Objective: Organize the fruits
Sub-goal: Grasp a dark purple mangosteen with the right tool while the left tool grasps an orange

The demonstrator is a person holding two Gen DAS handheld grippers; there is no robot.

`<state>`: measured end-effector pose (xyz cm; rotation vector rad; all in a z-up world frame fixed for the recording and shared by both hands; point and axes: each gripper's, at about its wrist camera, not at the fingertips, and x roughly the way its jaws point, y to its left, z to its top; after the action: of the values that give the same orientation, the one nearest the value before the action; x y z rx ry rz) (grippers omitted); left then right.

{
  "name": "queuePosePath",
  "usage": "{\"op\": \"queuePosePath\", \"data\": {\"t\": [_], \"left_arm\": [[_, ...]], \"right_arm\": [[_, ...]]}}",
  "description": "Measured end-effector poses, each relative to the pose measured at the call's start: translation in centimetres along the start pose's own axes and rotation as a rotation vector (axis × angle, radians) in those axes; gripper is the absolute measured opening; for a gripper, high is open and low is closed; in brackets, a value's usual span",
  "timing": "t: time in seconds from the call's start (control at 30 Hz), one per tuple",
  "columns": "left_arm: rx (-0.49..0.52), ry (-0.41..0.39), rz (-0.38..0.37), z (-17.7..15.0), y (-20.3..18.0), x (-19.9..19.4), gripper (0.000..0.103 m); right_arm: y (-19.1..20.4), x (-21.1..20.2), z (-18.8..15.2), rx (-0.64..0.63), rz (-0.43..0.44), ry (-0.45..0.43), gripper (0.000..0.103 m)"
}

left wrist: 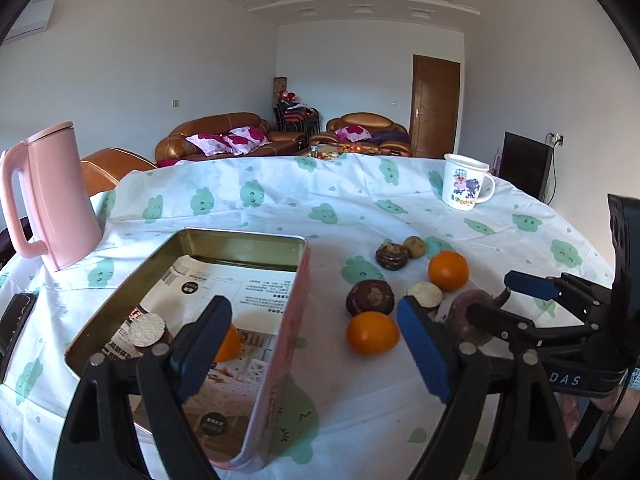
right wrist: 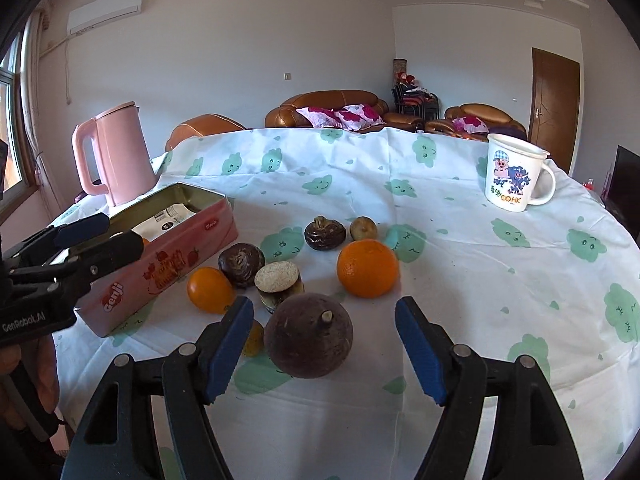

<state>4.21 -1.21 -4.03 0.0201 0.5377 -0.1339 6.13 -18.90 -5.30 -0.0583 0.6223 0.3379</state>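
left gripper (left wrist: 316, 344): fingers spread wide, nothing between the pads; the left finger hangs over the open pink tin (left wrist: 280, 344), the right finger over the cloth beside it. the tin stands on the counter (left wrist: 360, 208), which is draped in a white cloth with green cloud prints. inside the tin, on a printed paper liner, lie a short cylinder with a pale speckled top (left wrist: 149, 329) and an orange fruit (left wrist: 228, 346) partly hidden behind the left finger.

right gripper (right wrist: 324, 350): fingers likewise wide apart, gripping nothing. a large dark round fruit with a short stem (right wrist: 308, 334) sits on the cloth between and just ahead of the two fingers; the pads do not touch it.

loose items on the cloth to the right of the tin: a small orange (right wrist: 210, 289) nearest the tin wall; a dark brown round fruit (right wrist: 241, 264) just behind it; a second pale-topped cylinder (right wrist: 278, 282) touching or nearly touching that fruit; a larger orange (right wrist: 367, 268) to the right; further back, a dark wrinkled fruit (right wrist: 325, 233) and a small tan fruit (right wrist: 363, 228) side by side. a small yellow piece (right wrist: 253, 338) shows partly behind the right gripper's left finger.

also on the counter: a pink kettle (right wrist: 116, 152) behind the tin, and a white cartoon-printed mug (right wrist: 514, 174) well apart at far right. brown sofas (right wrist: 332, 110) stand beyond.
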Motion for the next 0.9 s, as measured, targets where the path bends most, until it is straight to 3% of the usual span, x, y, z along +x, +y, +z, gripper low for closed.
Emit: {"op": "queuePosePath", "data": {"t": [0.17,0.27,0.4,0.5,0.63,0.9], "left_arm": [[0.007,0.024,-0.02,-0.4,-0.9,0.7,0.087],[0.018,0.03,-0.032,-0.6,-1.5,0.9,0.087],[0.028,0.047,-0.049,-0.7,-2.0,1.3,0.084],[0.041,0.078,-0.066,-0.7,-2.5,2.2,0.079],[0.068,0.147,-0.096,-0.6,-3.4,3.7,0.061],[0.116,0.209,-0.08,-0.1,-4.9,5.1,0.055]], "right_arm": [[-0.2,1.9,0.1,0.016,0.051,0.091,0.074],[-1.1,2.6,0.0,0.069,0.14,0.131,0.053],[-1.1,1.5,-0.2,0.067,0.116,0.071,0.053],[-1.2,0.6,-0.2,0.056,0.05,0.025,0.053],[-1.8,0.7,0.0,0.015,-0.062,0.005,0.053],[-2.4,0.5,0.0,0.027,-0.002,-0.002,0.053]]}}
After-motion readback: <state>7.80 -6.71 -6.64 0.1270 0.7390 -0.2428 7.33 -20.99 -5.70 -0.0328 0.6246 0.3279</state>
